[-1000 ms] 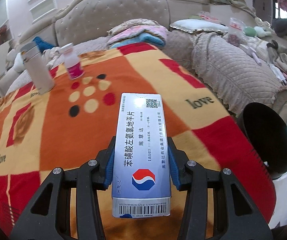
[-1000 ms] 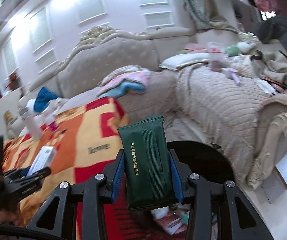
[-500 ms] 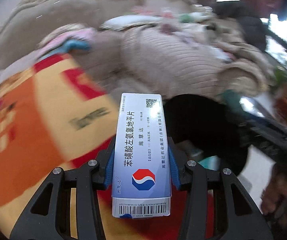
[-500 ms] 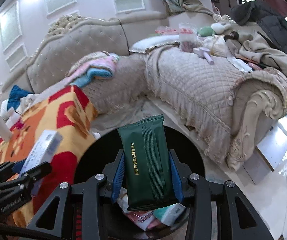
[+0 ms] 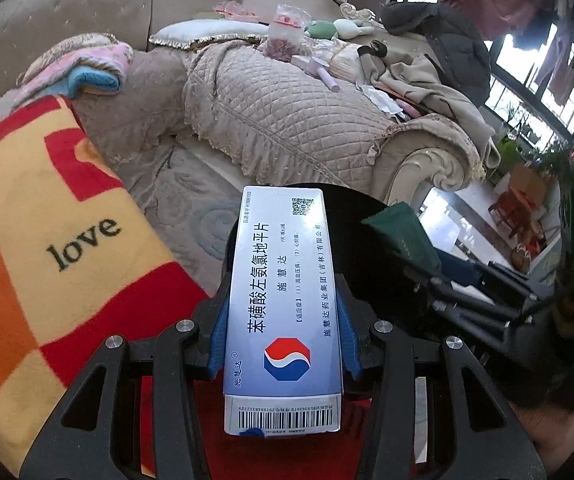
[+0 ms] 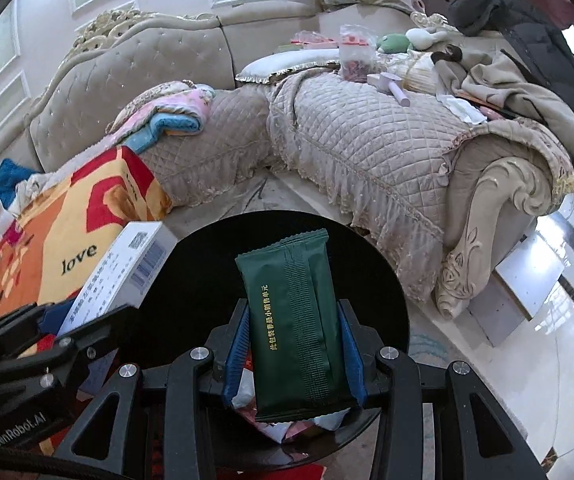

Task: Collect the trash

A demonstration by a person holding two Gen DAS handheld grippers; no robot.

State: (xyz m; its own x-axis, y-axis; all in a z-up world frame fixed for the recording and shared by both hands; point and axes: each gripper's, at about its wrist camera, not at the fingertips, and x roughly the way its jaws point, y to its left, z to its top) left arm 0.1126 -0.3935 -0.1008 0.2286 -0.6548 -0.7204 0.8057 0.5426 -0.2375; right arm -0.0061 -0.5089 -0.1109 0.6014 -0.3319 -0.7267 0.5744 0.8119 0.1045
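Observation:
My left gripper (image 5: 283,320) is shut on a white and blue medicine box (image 5: 283,304), held over the near rim of the round black trash bin (image 5: 371,216). My right gripper (image 6: 293,340) is shut on a dark green wrapper packet (image 6: 293,320), held above the bin's opening (image 6: 207,276). Paper trash (image 6: 283,426) lies in the bin below the packet. The medicine box also shows in the right wrist view (image 6: 123,272), with the left gripper (image 6: 47,344) holding it at the bin's left edge. The green packet also shows in the left wrist view (image 5: 403,236).
The table with the red, orange and yellow "love" blanket (image 5: 47,240) stands left of the bin. A beige quilted sofa (image 6: 367,136) with clothes and toys runs behind and to the right. Glossy floor (image 6: 527,320) lies to the right.
Both grippers have swung right from the blanket-covered table to over the black bin, each still holding its item. The bin's contents have come into view under the right gripper.

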